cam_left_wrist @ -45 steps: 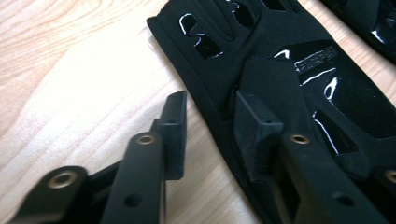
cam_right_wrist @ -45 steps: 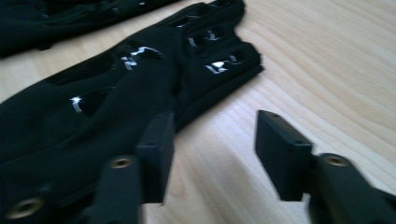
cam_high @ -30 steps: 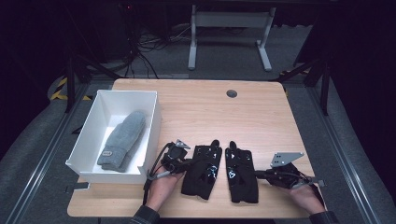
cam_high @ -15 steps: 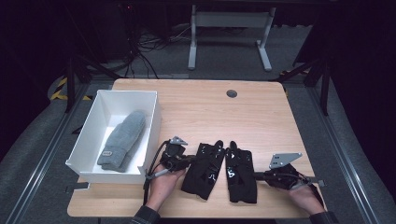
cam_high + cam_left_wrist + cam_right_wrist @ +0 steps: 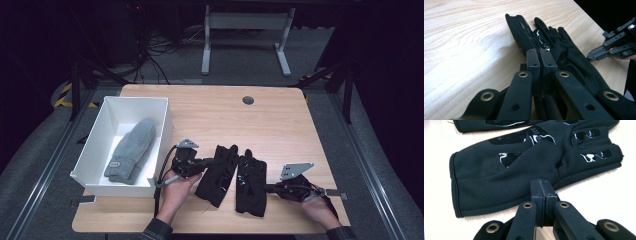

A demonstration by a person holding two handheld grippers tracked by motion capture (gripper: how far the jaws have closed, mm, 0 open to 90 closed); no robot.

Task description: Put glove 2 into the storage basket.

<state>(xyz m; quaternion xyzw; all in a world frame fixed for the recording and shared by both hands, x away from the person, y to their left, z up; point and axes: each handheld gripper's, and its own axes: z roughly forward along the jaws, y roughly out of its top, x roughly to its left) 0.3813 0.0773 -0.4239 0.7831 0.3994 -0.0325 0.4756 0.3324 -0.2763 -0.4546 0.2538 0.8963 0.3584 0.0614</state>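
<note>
Two black fabric gloves with glossy palm patches, left glove and right glove, lie side by side at table's six o'clock. Left gripper pinches left glove's edge; right gripper pinches right glove's edge.

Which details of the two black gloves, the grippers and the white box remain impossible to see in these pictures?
- Left gripper: jaws shut at the left black glove; in the left gripper view its own jaws hide whether fabric is pinched.
- Right gripper: the same at the right black glove in the right gripper view.
- Grey mitten label: too small in the high view.
- White box floor: partly hidden by its near wall.
</note>
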